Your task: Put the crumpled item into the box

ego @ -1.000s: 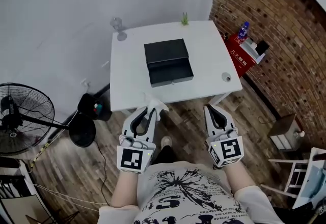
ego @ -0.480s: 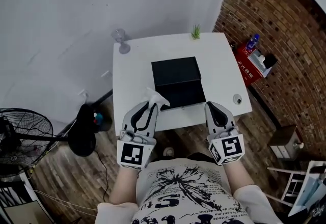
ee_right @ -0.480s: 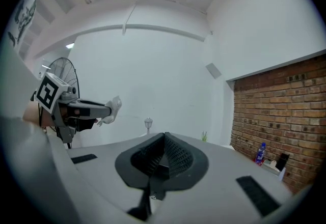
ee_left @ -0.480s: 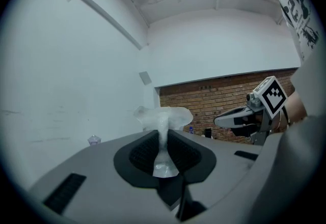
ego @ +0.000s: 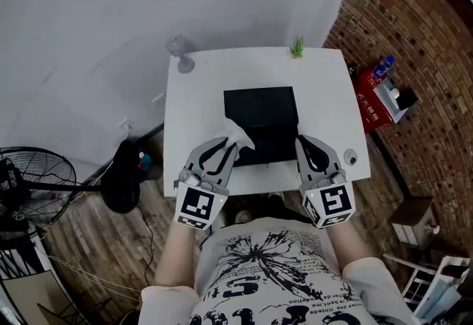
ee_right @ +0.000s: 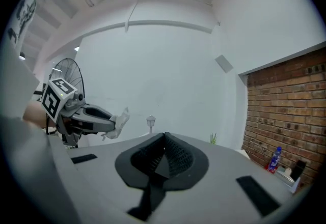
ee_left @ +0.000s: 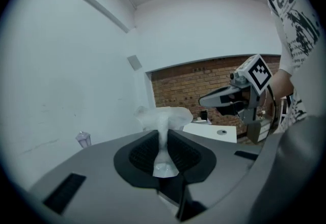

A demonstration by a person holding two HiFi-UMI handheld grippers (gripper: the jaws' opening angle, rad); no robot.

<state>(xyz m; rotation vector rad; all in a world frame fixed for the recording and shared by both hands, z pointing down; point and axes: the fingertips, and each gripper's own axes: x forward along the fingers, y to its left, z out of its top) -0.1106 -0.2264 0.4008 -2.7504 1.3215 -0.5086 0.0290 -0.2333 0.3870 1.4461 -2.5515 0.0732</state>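
Your left gripper (ego: pixel 225 146) has its jaws pinched on the crumpled white paper (ego: pixel 238 133), gripping it by a thin twisted neck while the looser bunch flares out beyond the tips. From the head view the paper hangs over the near left corner of the open black box (ego: pixel 260 106) on the white table (ego: pixel 191 117); how high it sits above the box cannot be judged. Your right gripper (ego: pixel 307 142) has its jaws pressed together with nothing between them, and it hovers by the box's near right corner. Very little writing can be read. The red carton (ego: pixel 367 100) on the floor by the brick wall carries white characters too small to make out, and the blue-labelled bottle (ego: pixel 383 65) beside it shows no legible name. Each gripper cube bears only a black-and-white square marker (ego: pixel 198 205). Your shirt (ego: pixel 259 272) has a black graphic with large letters at its lower edge (cut off by the frame, so no word comes through). The box's inside is dark, and the grippers cover its front edge. A clear stemmed glass (ego: pixel 179 50) and a small green plant (ego: pixel 297 46) stand at the table's far corners, and a small round object (ego: pixel 350 158) near the right edge is too small to identify.
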